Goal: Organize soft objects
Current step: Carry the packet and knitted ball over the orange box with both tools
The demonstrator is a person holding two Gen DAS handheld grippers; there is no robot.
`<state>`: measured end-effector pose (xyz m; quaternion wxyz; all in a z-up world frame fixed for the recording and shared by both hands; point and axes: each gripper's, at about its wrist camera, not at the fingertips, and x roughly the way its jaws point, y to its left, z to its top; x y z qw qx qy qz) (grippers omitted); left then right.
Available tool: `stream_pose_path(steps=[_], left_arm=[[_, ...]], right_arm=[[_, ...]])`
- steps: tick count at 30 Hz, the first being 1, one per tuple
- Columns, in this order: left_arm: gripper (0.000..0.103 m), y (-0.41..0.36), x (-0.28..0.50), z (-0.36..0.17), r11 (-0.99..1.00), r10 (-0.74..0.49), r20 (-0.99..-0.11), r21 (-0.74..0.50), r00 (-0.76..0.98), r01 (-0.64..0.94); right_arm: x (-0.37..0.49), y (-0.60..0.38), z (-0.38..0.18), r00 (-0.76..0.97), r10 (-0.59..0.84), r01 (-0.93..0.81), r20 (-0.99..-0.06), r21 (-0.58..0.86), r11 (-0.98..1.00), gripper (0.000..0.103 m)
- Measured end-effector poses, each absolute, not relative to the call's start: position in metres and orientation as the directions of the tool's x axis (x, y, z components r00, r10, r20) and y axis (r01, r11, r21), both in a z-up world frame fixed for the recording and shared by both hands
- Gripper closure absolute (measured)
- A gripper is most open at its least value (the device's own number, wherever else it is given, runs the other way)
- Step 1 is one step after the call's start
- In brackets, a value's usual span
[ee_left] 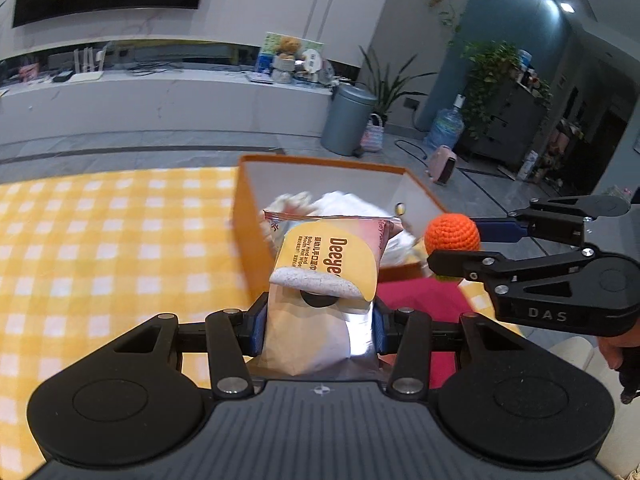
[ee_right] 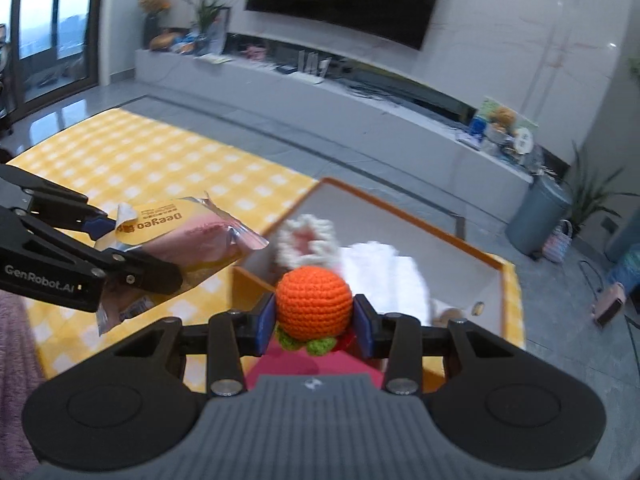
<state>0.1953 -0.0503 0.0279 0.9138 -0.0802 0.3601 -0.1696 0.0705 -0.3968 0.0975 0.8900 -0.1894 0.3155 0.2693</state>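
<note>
The left gripper pinches a wipes pack between its blue pads, holding it above the near edge of an orange box on the yellow check cloth. The pack reads "Deeyeo" and "Baby Hand and Mouth Wet Wipes". The right gripper, marked "DAS" on its side, is clamped on an orange crochet ball with green leaves, just above the box's near corner. Inside the box lie a white towel and a white crochet ring. The left gripper's arm reads "GenRobot.AI". A red cloth lies beside the box.
</note>
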Motion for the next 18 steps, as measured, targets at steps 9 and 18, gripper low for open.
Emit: stream_pose_path(steps=[9,18], left_arm=[[0.049,-0.106,0.253,0.024,0.9,-0.436,-0.644,-0.302,0.629,0.315],[0.049,-0.144,0.301,-0.004,0.896,-0.439,-0.682,-0.287,0.585,0.338]], right_arm=[[0.118,-0.439,0.083,0.668,0.32,-0.527,-0.671,-0.123,0.841,0.062],[0.168,-0.46,0.049,0.638,0.272,-0.494,-0.72,-0.112,0.863,0.062]])
